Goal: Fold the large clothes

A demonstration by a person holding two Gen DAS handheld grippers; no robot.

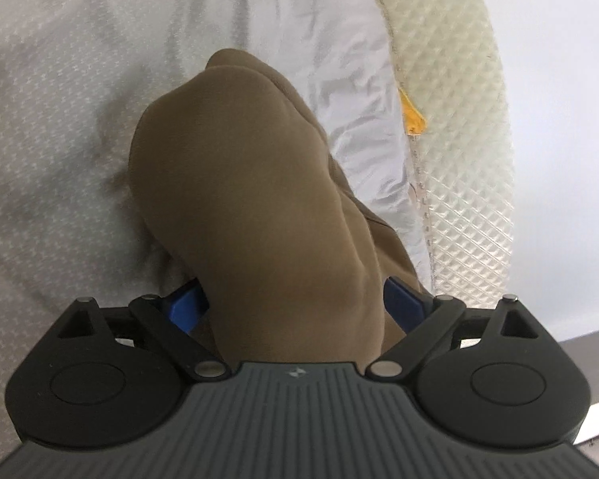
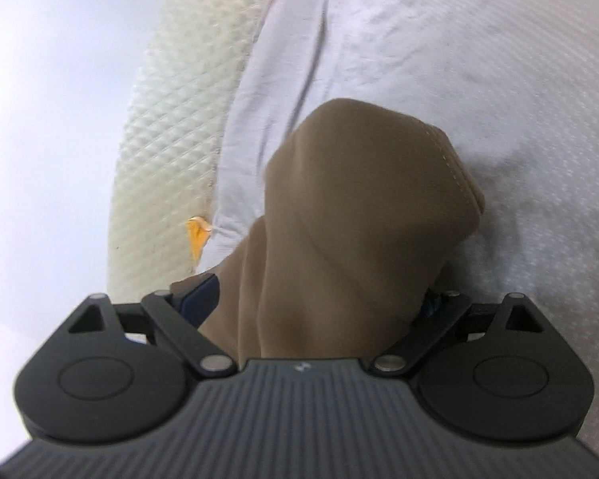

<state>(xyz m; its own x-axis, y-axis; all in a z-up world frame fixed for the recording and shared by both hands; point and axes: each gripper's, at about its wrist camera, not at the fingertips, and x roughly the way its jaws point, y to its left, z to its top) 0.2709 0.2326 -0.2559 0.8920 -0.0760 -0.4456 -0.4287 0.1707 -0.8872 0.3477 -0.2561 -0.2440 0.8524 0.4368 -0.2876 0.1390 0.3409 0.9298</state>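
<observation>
Lying bunched between both spread-apart grippers, left gripper [image 1: 295,299] and right gripper [image 2: 315,299], brown garment [image 1: 239,183] rests on white bedsheet [image 1: 60,80]; grip unclear.

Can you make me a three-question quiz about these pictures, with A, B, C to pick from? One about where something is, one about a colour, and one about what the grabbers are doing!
1. Where does the brown garment lie?
A. On a wooden floor
B. On the pale grey bed sheet
C. In a basket

2. What colour is the little tag at the edge of the quilted mattress?
A. Orange-yellow
B. Green
C. Pink

3. How do the jaws of the left gripper and the right gripper stand?
A. Both wide apart, with cloth bunched between them
B. Both shut tight on nothing
C. One shut, one missing

Answers:
1 B, the sheet shows all round the brown cloth.
2 A, the tag is orange-yellow in both views.
3 A, the blue fingers sit far apart on either side of the cloth.
</observation>
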